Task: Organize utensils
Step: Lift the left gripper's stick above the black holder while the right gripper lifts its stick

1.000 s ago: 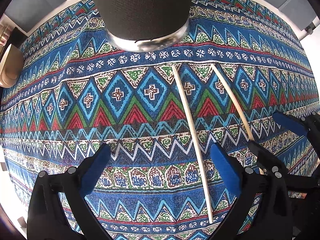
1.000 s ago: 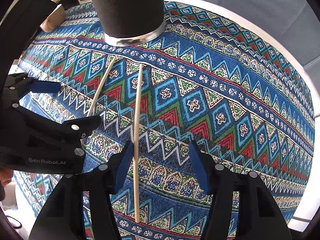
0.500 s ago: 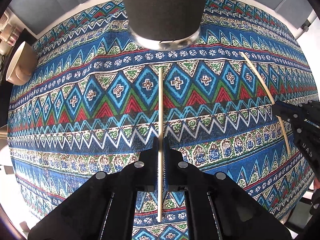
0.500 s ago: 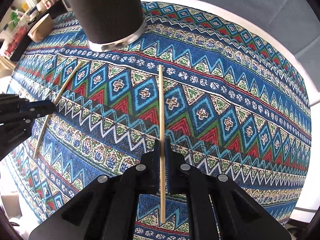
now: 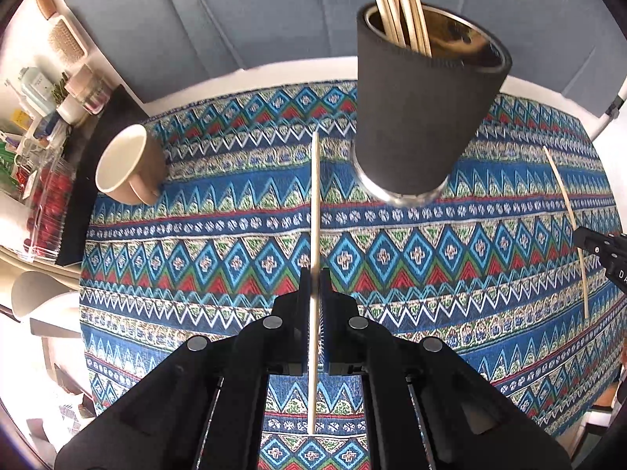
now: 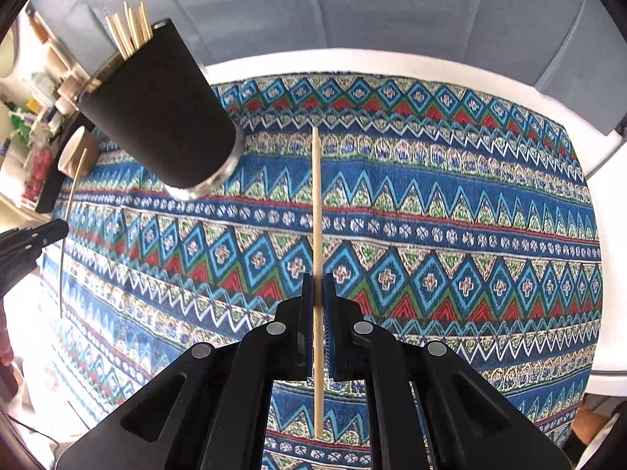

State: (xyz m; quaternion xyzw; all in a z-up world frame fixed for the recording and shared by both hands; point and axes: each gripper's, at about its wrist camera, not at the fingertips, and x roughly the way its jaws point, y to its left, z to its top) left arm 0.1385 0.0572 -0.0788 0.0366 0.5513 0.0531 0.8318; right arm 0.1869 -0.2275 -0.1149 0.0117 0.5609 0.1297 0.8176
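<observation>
Tongs [image 5: 313, 286] around slender round wooden chopstick [image 5: 314, 196]

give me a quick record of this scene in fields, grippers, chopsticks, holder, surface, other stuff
left gripper: shut on left chopstick
right gripper: shut on right chopstick
holder: black cup, upright, several chopsticks inside
surface: patterned cloth on white table
other: beige mug on the cloth's edge
</observation>
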